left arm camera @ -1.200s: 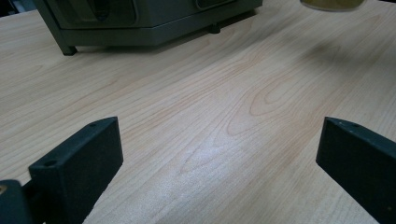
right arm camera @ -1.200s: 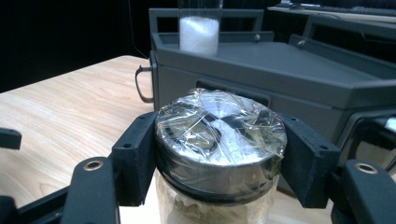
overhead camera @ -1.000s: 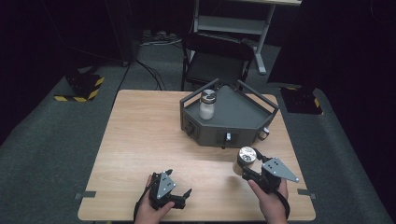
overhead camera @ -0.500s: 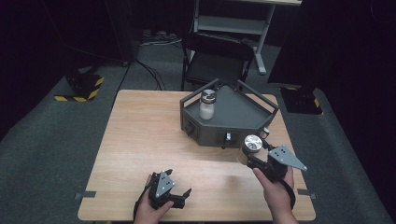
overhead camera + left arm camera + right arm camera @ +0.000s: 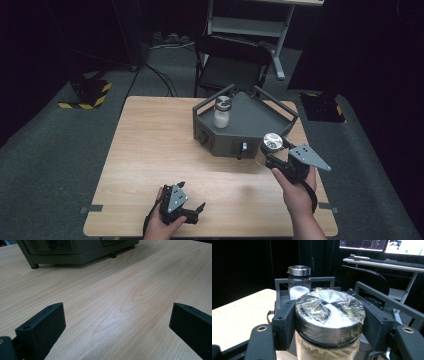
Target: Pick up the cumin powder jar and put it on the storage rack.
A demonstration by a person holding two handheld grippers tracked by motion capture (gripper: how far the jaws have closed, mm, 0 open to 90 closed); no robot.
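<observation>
Right gripper (image 5: 270,159): clamped on jar (image 5: 270,148), beside tray (image 5: 250,141) front wall
Left gripper (image 5: 192,212): jaws apart, over bare table (image 5: 150,145)
Room: dark

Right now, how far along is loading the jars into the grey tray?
Done: one jar of white grains stands upright in the grey tray. In hand: the right gripper is clamped on a second jar with a foil-sealed lid, held by the tray's front edge, off the table. Left: setting it inside. The left gripper is open, holding nothing.
</observation>
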